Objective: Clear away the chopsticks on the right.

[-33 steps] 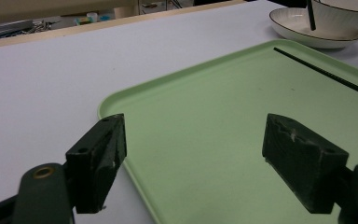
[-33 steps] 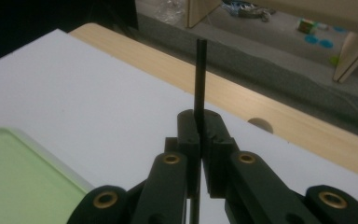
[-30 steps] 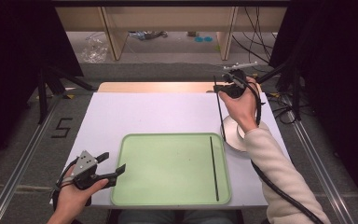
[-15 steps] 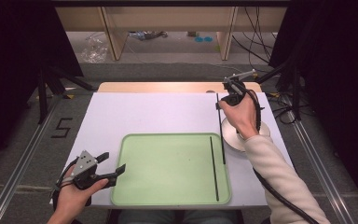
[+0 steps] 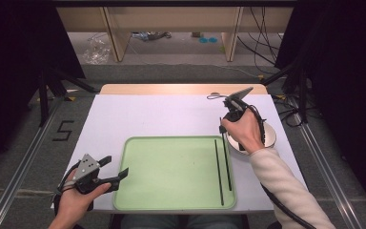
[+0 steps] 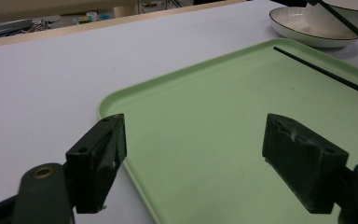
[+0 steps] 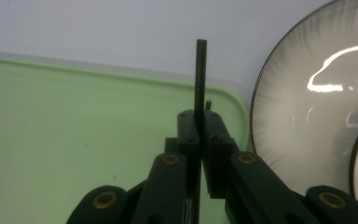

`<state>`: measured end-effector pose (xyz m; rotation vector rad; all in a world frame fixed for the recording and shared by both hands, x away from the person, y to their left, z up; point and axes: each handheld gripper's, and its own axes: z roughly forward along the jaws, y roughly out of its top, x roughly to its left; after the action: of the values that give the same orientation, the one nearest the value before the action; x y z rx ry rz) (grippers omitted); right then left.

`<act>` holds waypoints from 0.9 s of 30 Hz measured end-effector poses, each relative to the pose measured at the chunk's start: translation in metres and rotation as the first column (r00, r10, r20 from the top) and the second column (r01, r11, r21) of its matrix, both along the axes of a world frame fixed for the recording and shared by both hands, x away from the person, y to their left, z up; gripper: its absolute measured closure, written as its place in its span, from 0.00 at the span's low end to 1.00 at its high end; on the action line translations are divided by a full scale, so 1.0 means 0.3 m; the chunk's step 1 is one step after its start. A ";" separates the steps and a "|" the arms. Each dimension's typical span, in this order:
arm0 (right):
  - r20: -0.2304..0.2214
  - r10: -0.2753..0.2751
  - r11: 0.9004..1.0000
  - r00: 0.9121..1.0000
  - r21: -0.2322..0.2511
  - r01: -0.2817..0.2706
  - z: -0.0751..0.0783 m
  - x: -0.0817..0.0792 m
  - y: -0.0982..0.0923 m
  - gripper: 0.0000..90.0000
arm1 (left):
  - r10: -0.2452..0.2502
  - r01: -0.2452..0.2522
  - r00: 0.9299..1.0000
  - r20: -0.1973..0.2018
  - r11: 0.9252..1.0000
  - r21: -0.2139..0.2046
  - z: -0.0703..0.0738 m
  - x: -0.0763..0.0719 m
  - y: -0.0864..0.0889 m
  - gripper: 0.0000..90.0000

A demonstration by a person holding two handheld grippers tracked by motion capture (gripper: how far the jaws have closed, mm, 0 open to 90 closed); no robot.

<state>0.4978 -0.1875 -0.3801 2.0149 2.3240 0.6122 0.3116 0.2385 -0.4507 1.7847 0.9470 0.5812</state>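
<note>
A green tray (image 5: 171,171) lies at the table's front middle. One black chopstick (image 5: 218,171) rests on its right part, running front to back. My right gripper (image 5: 224,128) is over the tray's far right corner, shut on a second black chopstick (image 5: 228,167) that slants down beside the first. In the right gripper view this chopstick (image 7: 199,79) sticks out past the closed jaws above the tray (image 7: 74,116). My left gripper (image 5: 112,171) is open at the tray's left edge. In the left gripper view its jaws stand wide apart over the tray (image 6: 214,93), nothing between them.
A white plate (image 5: 269,136) with a dark rim sits right of the tray, partly under the right hand. In the left gripper view a bowl (image 6: 349,11) stands on that plate (image 6: 303,32). White table surface (image 5: 147,114) stretches behind the tray.
My right gripper has come from the table's far side toward the tray, bringing its chopstick down beside the one lying there. The left gripper has stayed put.
</note>
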 end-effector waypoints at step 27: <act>-0.198 -0.067 0.996 0.978 -0.077 0.053 -0.154 -0.037 0.037 0.98 | -0.005 0.005 1.000 0.002 1.000 0.012 0.000 0.001 0.000 0.24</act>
<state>0.4867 -0.1764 -0.4264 2.1985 2.3399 0.3315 0.3118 0.2386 -0.4506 1.7962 0.9392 0.5863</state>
